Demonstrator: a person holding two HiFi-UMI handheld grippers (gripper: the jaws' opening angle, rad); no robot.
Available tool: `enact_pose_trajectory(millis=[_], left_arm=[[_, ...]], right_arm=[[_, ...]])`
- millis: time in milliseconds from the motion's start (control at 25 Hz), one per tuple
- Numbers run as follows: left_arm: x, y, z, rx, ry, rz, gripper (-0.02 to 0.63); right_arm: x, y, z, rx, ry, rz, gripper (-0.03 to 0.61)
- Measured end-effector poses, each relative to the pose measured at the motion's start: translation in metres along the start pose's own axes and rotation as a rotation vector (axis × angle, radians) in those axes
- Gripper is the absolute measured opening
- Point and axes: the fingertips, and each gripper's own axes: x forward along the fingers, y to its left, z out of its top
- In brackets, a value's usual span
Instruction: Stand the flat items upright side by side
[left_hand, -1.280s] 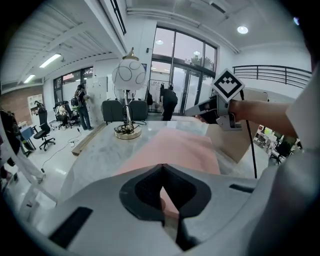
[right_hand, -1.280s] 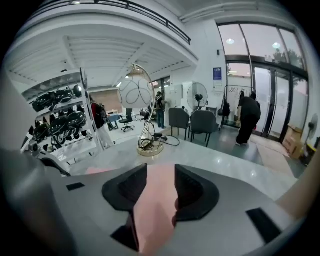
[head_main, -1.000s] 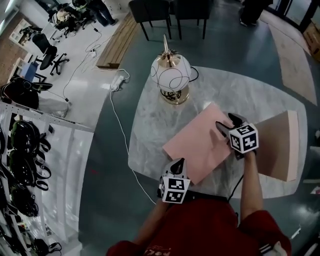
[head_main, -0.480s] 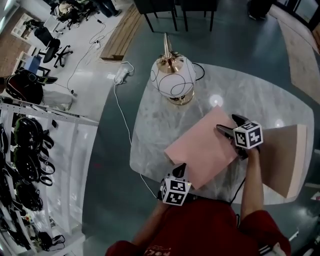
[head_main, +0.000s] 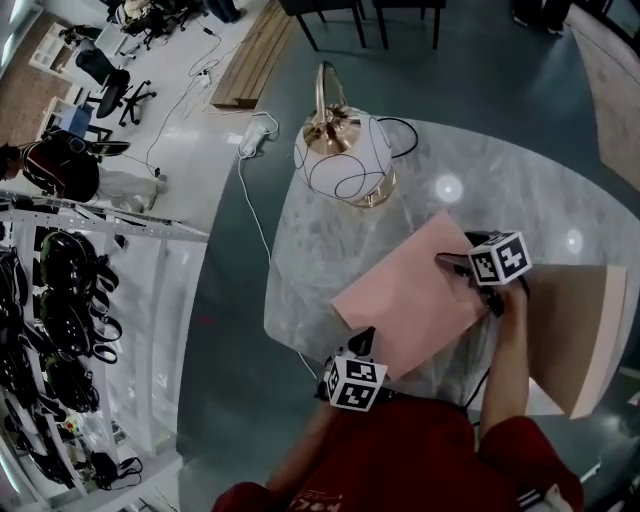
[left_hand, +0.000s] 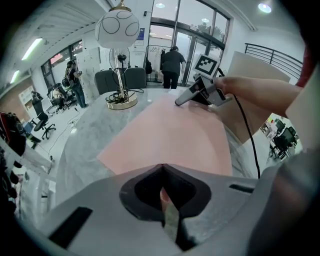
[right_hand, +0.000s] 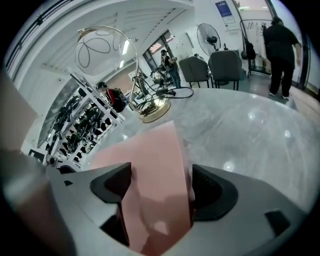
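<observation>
The left gripper (head_main: 359, 340) is pinched shut on the near corner of the pink sheet (head_main: 405, 295) lying across the marble table (head_main: 320, 240), but the right gripper (head_main: 458, 250) has just been opening wide around its far edge, pads off, so a one-corner lift could probably flop it into the tan board (head_main: 575, 330).

I see the pink sheet (head_main: 410, 295) lying flat on the table (head_main: 320, 250), on my side of the lamp (head_main: 345, 152). My left gripper (head_main: 360, 342) meets the sheet's edge farthest from the lamp. My right gripper (head_main: 458, 252), its jaws just opened, straddles another edge, with the beige board (head_main: 580, 330) beyond it.
</observation>
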Motion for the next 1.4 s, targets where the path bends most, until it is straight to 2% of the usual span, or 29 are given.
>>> enact_pose_trajectory(millis=[200,320,520,640,960,1400], left_arm=[[0.006,0.002,-0.002,0.004,0.086,0.029,0.005],[0.011,0.005,-0.001,-0.001,0.073,0.016,0.005],[0.006,0.002,-0.003,0.067,0.055,-0.003,0.005],[0.000,0.001,-0.004,0.070,0.022,-0.042,0.005],[-0.012,0.006,-0.012,0.064,-0.076,-0.067,0.005],[-0.016,0.015,-0.020,0.057,-0.189,-0.058,0.005]], right_arm=[[0.003,0.002,-0.001,-0.012,0.019,0.032,0.371],[0.005,0.002,0.003,-0.032,0.005,0.037,0.365],[-0.007,0.011,0.005,-0.078,-0.020,-0.004,0.360],[-0.020,0.021,0.008,-0.095,-0.031,-0.039,0.356],[-0.059,0.063,0.024,-0.213,-0.044,-0.159,0.338],[-0.115,0.117,0.025,-0.305,-0.134,-0.230,0.261]])
